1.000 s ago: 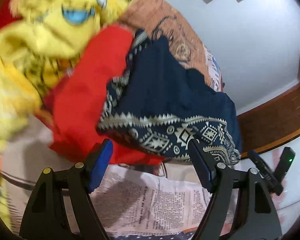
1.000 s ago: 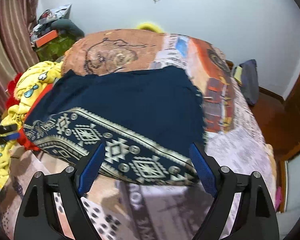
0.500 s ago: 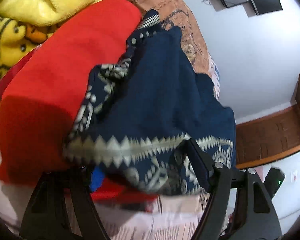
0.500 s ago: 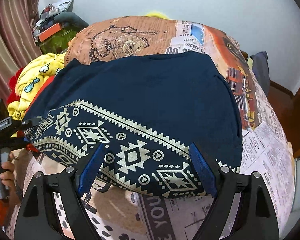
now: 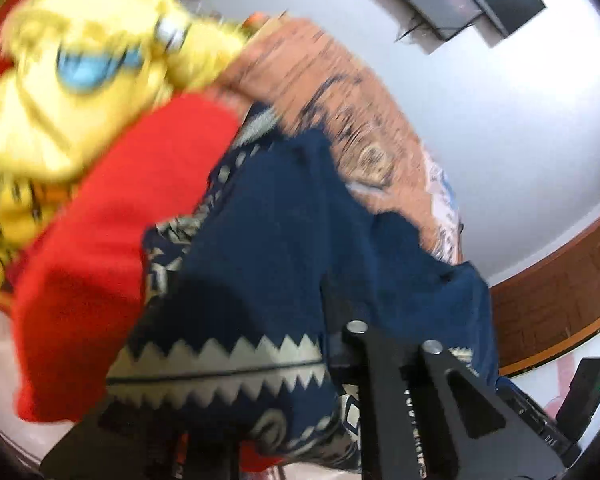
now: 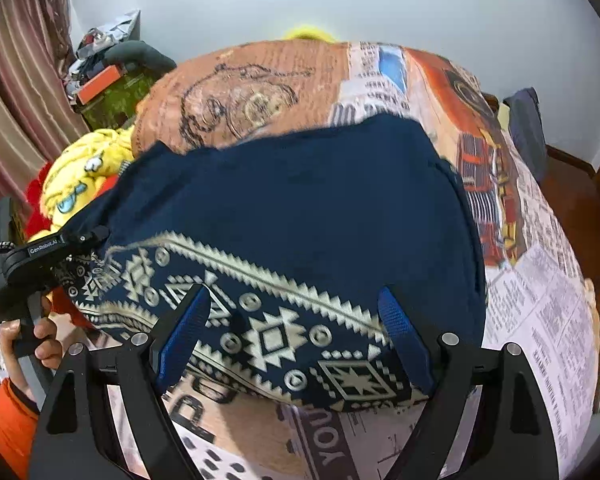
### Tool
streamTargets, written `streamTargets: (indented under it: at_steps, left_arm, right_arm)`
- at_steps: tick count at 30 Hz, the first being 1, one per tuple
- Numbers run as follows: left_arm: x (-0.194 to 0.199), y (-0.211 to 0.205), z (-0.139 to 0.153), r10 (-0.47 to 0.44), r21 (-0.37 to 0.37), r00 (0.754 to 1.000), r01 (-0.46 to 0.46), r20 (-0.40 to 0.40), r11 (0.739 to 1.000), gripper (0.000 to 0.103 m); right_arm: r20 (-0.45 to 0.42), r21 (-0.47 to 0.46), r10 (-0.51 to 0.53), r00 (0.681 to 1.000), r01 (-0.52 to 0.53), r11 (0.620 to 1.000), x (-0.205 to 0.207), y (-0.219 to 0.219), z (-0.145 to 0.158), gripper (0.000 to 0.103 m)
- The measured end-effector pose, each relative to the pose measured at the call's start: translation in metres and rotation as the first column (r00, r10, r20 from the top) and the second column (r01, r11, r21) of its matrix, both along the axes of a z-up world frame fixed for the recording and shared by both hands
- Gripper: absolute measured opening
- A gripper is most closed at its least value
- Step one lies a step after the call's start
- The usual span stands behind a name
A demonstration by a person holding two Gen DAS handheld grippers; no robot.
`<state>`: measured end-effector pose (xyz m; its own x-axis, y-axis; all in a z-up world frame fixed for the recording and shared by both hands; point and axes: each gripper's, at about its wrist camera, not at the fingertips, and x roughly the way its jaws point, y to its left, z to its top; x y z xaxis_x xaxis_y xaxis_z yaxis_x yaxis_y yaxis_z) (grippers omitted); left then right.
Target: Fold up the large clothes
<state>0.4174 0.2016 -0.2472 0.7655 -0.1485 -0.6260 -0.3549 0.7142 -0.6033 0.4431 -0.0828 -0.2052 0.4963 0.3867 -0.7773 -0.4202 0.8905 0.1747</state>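
A navy garment [image 6: 292, 216] with a cream patterned hem lies spread on the bed. It also shows in the left wrist view [image 5: 284, 248]. My left gripper [image 5: 300, 384] is shut on the garment's hem at its left corner, and the cloth drapes over and hides the fingers. That gripper also shows in the right wrist view [image 6: 66, 240], gripping the left hem corner. My right gripper [image 6: 294, 340] is open, its blue pads [image 6: 400, 328] just above the patterned hem and not holding it.
A newspaper-print bedsheet [image 6: 540, 312] covers the bed. A red cloth [image 5: 100, 248] and yellow printed clothes [image 5: 80, 80] are piled to the left of the garment. A wooden frame [image 5: 556, 300] and white wall lie beyond. Cluttered shelves [image 6: 108, 76] stand at the back left.
My left gripper has closed on the hem corner and lifted it, with the view blurred by motion. My right gripper has come closer to the hem and stays open.
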Motion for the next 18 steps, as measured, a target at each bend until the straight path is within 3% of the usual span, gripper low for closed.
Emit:
streamTargets:
  at_steps: [7, 12, 18]
  left_arm:
    - [0.005, -0.008, 0.065, -0.029, 0.127, 0.991, 0.012, 0.13, 0.992, 0.005]
    - [-0.006, -0.023, 0.108, -0.061, 0.208, 0.971, 0.012, 0.231, 0.978, 0.005]
    - [0.013, -0.05, 0.118, -0.136, 0.33, 0.975, 0.071, 0.178, 0.941, 0.005]
  right_arm:
    - [0.058, 0.02, 0.047, 0.997, -0.049, 0.999, 0.01, 0.031, 0.027, 0.084]
    - [0.06, -0.028, 0.097, 0.993, -0.095, 0.995, 0.022, 0.062, 0.018, 0.084]
    - [-0.074, 0.019, 0.111, 0.991, -0.11, 0.994, 0.031, 0.076, -0.022, 0.084]
